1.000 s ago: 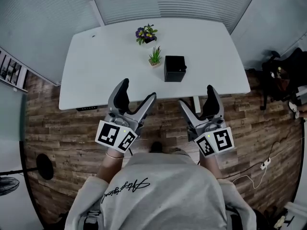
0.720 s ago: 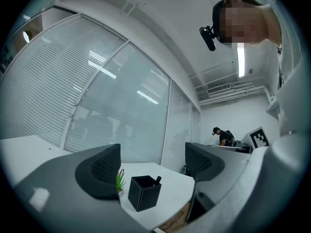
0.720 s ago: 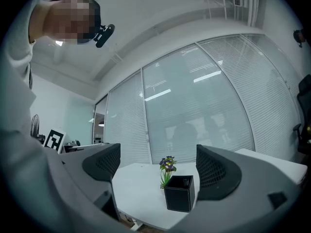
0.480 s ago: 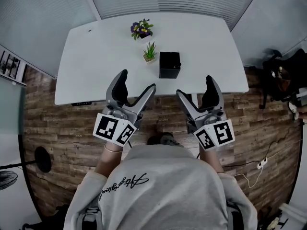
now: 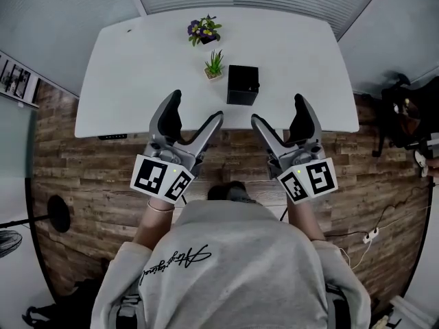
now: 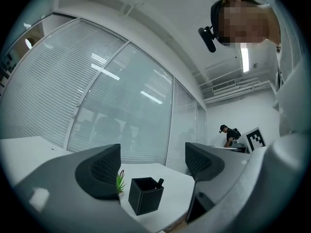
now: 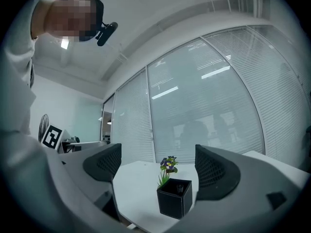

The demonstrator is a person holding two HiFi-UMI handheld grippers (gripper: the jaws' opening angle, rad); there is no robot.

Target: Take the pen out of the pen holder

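Pen [image 6: 159, 182] sits in the black pen holder [image 5: 242, 84], tip poking out, near the middle of the table [image 5: 130, 67] front edge. Nothing done yet. Left gripper [image 5: 195, 110] and right gripper [image 5: 278, 112] are empty with jaws wide apart, short of that edge. Approach, grasp and lift all remain.

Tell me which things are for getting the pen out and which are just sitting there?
For the job: black square pen holder, dark pen inside it, left claw, right claw.
Just sitting: small spiky green potted plant, purple-flowered potted plant.
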